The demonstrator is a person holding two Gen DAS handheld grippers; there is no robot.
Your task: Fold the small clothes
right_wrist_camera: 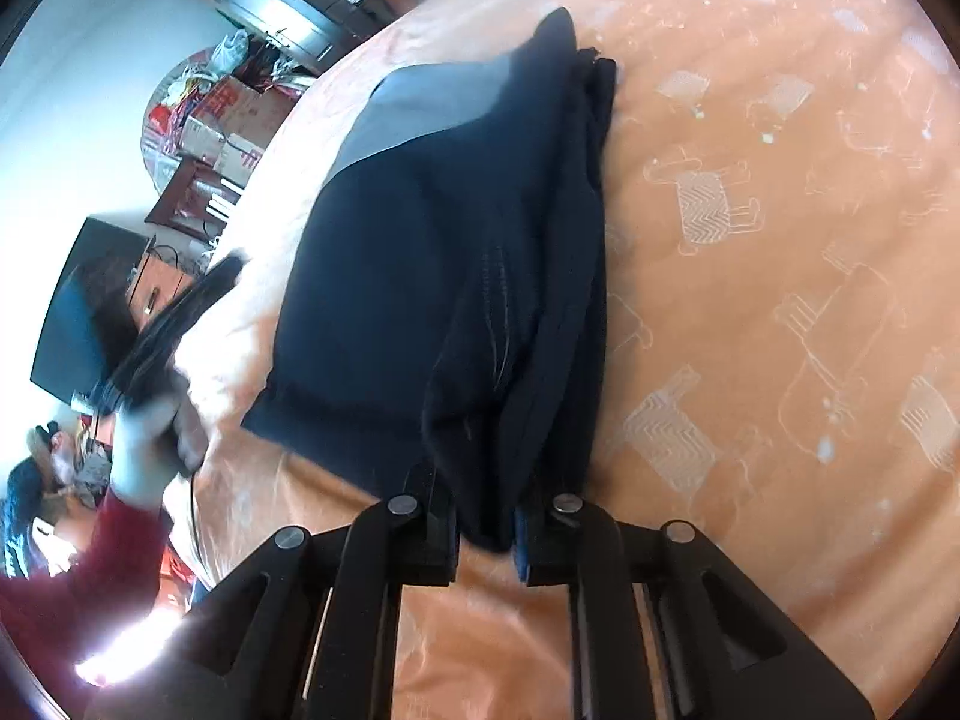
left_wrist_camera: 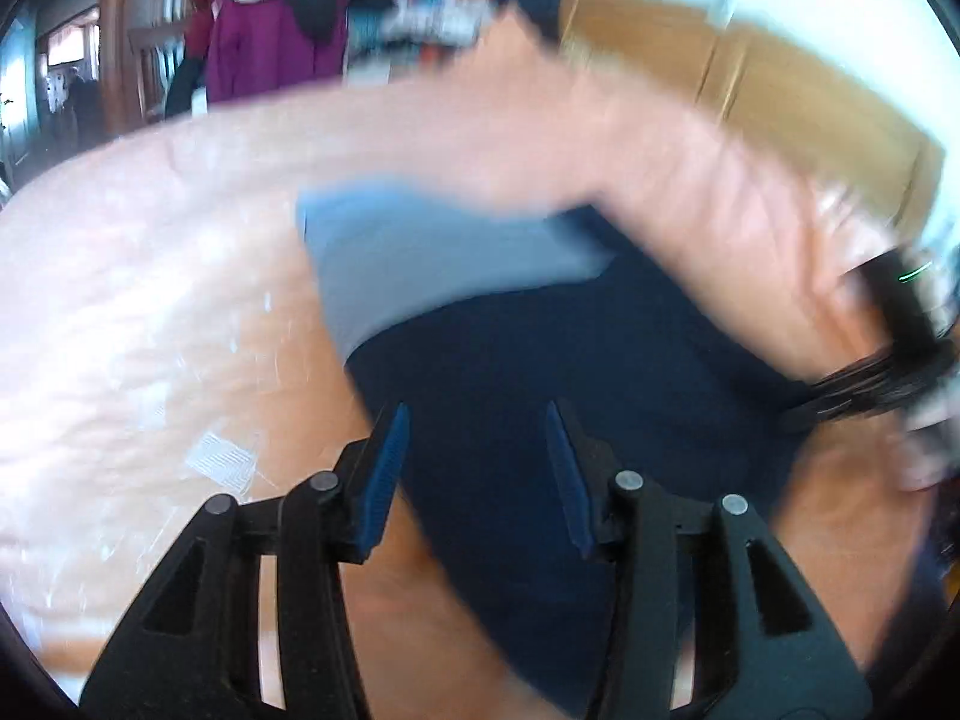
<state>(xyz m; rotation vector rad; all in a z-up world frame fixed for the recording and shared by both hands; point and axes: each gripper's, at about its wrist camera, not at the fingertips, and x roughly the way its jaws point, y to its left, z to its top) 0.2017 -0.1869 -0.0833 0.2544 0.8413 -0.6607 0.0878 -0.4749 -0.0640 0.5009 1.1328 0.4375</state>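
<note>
Presently our right tongs (right_wrist_camera: 485,531) pinch the near edge of the navy garment (right_wrist_camera: 432,252), spread ahead on the bed (right_wrist_camera: 780,240); left tongs (left_wrist_camera: 478,468) gape, empty, above it.

You have one dark navy garment with a grey panel (right_wrist_camera: 456,228) mid-frame, one peach patterned bedsheet (right_wrist_camera: 780,240), and two black two-finger grippers (left_wrist_camera: 477,468) (right_wrist_camera: 486,531) at the bottom edge.

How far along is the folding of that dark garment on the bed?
Partly done: the navy garment already lies doubled in layers on the orange bedspread. The right gripper pinches its near edge; the left gripper is open above it. Final folds remain.
</note>
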